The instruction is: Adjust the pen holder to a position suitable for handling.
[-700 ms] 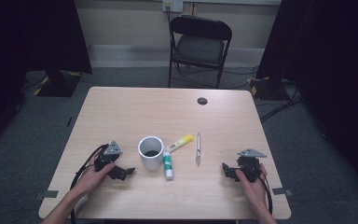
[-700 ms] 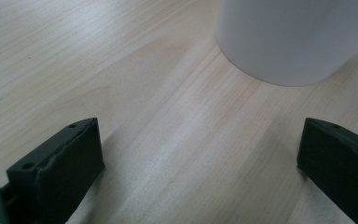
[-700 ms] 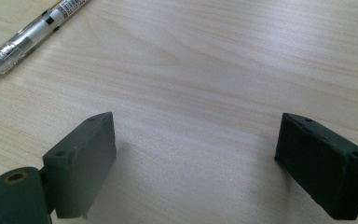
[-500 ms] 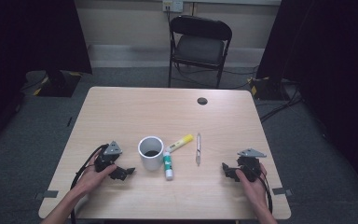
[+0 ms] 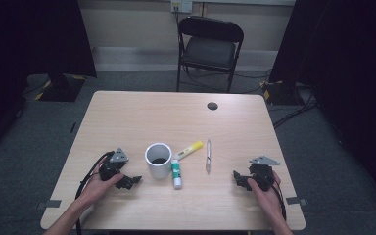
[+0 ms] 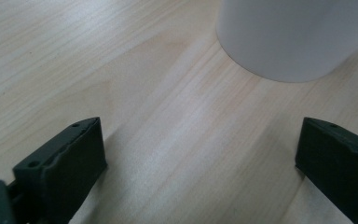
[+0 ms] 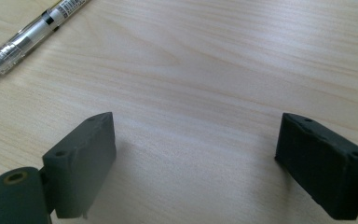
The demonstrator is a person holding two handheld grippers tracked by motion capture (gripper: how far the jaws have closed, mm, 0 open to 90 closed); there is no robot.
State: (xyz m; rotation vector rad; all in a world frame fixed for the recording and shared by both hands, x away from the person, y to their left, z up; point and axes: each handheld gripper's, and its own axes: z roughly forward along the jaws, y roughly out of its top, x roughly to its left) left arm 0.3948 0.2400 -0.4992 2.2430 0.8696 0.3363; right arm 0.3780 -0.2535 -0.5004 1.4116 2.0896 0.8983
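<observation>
White mug [image 5: 158, 159] waits unclaimed; left gripper [image 5: 133, 180] beside it, right gripper [image 5: 237, 176], fingers spread empty — next, reach in.

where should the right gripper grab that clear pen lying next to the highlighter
Judging by its pose, grip the pen around the middle of its barrel, coming straight down from above. It lies flat on the table, pointing away from the person, with bare wood on both long sides, so the jaws should straddle it across its width. The right gripper is open and nearest to it.
</observation>
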